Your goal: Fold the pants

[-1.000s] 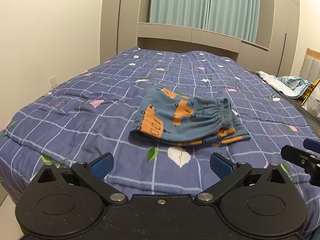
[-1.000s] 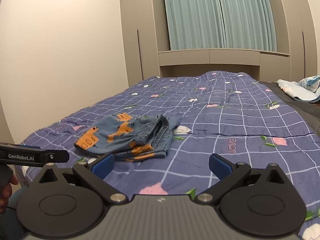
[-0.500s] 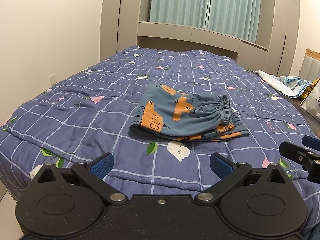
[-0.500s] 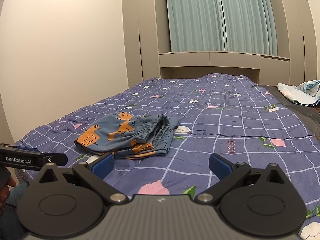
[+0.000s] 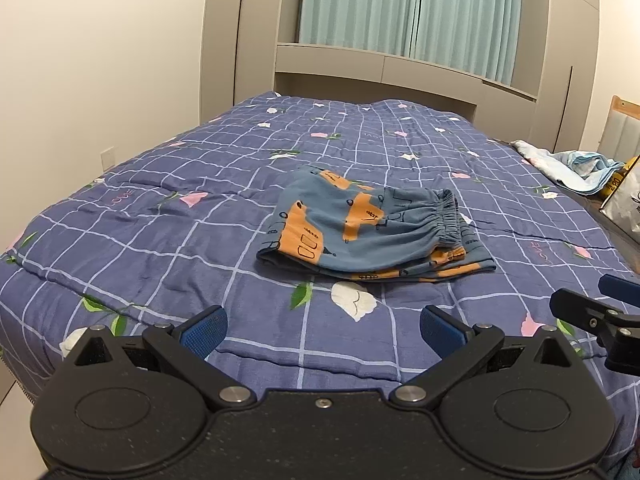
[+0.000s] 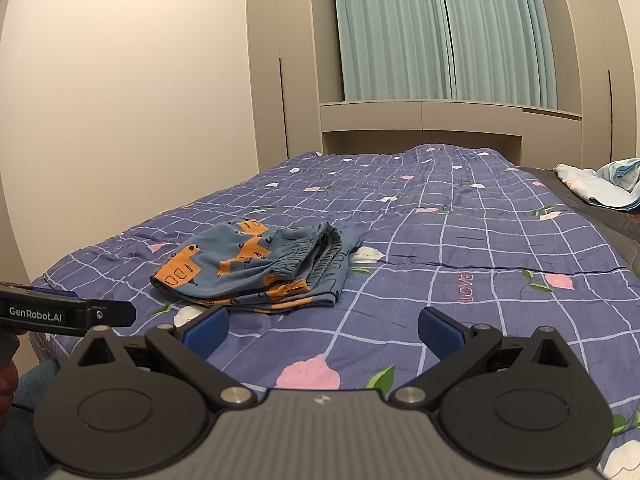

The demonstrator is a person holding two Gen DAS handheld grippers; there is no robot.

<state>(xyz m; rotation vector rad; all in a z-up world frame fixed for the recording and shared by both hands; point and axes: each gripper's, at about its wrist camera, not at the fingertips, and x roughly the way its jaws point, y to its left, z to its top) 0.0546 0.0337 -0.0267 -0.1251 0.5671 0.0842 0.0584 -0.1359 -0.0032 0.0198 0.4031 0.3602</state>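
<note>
On the checked quilt (image 5: pixel 168 240) the pants (image 5: pixel 372 228) lay near my edge of the bed, already folded into a compact stack, waistband doubled over. My left gripper (image 5: pixel 322 326) and right gripper (image 6: pixel 322 326) hovered apart from them, jaws spread, empty. Folding appeared complete; nothing obvious remained.

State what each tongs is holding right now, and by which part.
Nothing is held. The left tongs and right tongs both stand open and empty above the quilt, short of the folded pants.
</note>
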